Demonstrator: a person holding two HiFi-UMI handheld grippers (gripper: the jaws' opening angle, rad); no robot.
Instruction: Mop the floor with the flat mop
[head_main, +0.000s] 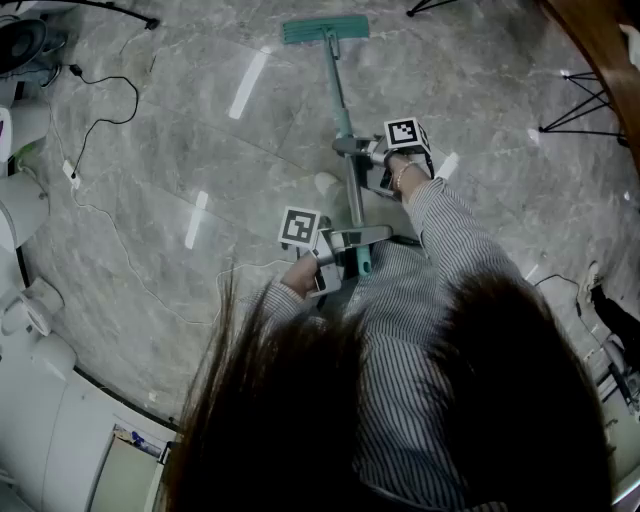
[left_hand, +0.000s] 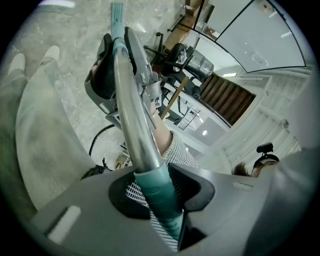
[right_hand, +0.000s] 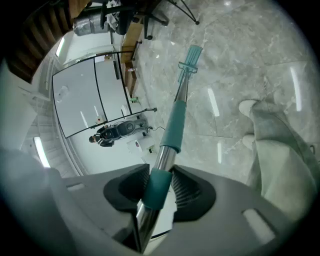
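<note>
The flat mop stands on the grey marble floor with its teal head far ahead and its metal handle slanting back toward me. My right gripper is shut on the handle partway up, under its marker cube. My left gripper is shut on the teal grip near the handle's top end. In the left gripper view the teal grip sits clamped between the jaws, and the right gripper shows farther down the pole. The right gripper view shows the handle clamped and the mop head on the floor.
Cables trail over the floor at the left, near white equipment. Black tripod legs stand at the right. My shoe and trouser leg are close beside the handle. Marble floor stretches round the mop head.
</note>
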